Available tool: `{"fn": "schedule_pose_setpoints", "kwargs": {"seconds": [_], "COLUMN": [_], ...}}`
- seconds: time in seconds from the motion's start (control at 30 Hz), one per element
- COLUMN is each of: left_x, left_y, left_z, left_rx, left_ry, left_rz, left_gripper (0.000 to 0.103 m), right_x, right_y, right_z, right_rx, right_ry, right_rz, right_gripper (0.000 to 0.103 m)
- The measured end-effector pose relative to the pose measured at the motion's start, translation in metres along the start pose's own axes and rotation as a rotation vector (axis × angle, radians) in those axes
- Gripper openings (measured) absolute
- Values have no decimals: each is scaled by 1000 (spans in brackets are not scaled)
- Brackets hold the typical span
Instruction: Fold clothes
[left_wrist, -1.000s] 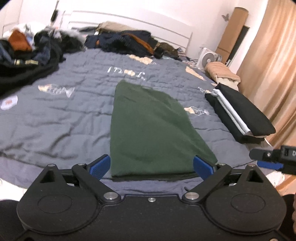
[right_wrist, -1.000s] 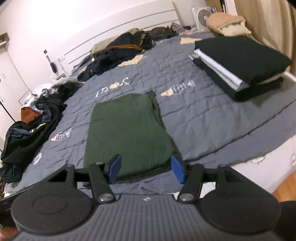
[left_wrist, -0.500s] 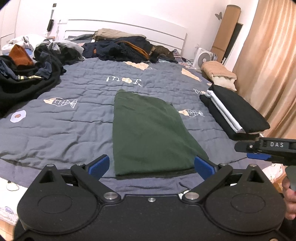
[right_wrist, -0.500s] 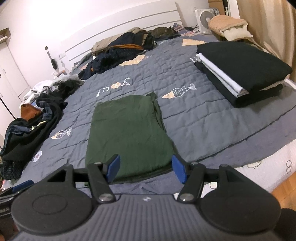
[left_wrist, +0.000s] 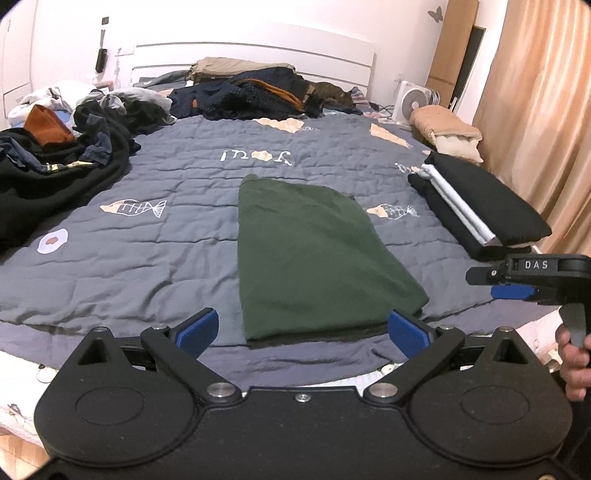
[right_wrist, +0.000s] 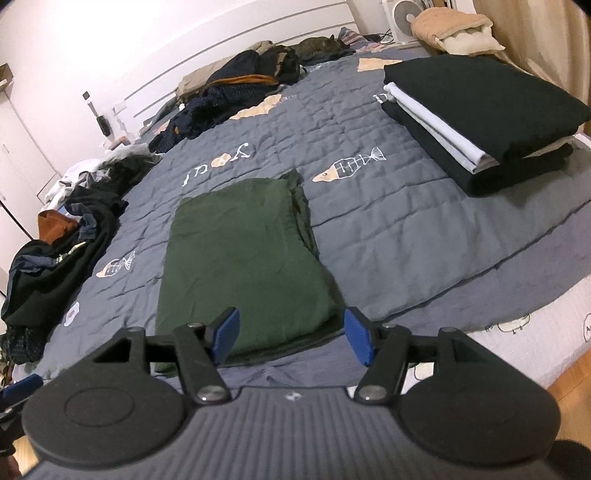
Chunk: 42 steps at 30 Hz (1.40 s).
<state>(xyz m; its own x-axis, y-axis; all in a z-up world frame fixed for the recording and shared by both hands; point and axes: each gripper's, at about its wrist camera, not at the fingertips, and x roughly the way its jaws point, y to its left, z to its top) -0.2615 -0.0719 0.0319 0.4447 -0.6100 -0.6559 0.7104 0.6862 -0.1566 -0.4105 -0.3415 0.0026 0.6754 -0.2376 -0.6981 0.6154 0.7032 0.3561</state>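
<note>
From the left wrist view, the right gripper (left_wrist: 513, 291) shows at the edge of frame, side-on, with a hand (left_wrist: 574, 363) wrapped round its handle; the right wrist view catches only a blurred blue tip at its lower-left corner, probably the left tool. Left gripper (left_wrist: 301, 330) has its blue pads spread wide with nothing between them, hanging just short of the near edge of the dark green folded garment (left_wrist: 314, 258). Right gripper (right_wrist: 291, 338) sits about half open and empty too, over that garment's near right corner (right_wrist: 240, 266). The garment lies flat in the middle of the grey quilted bedspread with fish prints (left_wrist: 147, 236). A neat stack of black and white folded clothes (right_wrist: 476, 110) sits to the right, and a loose heap of dark unfolded clothes (left_wrist: 51, 170) lies far left. Peach curtains (left_wrist: 546, 110) hang beyond.
</note>
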Motion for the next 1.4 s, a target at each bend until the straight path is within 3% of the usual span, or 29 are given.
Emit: {"fn": "schedule_pose_setpoints", "kwargs": {"seconds": [0.3, 0.73, 1.4], "left_x": [11, 11, -60], "left_y": [-12, -30, -60], "left_z": [7, 5, 15], "left_rx": [34, -1, 12], "left_ry": [49, 25, -184], "left_rz": [14, 5, 76], "left_gripper": [99, 99, 102], "right_x": [18, 8, -58], "right_y": [-20, -21, -5], "right_z": [9, 25, 34], "right_rx": [12, -22, -130], "right_ry": [16, 10, -43], "right_rz": [48, 64, 121], "right_gripper": [62, 62, 63]}}
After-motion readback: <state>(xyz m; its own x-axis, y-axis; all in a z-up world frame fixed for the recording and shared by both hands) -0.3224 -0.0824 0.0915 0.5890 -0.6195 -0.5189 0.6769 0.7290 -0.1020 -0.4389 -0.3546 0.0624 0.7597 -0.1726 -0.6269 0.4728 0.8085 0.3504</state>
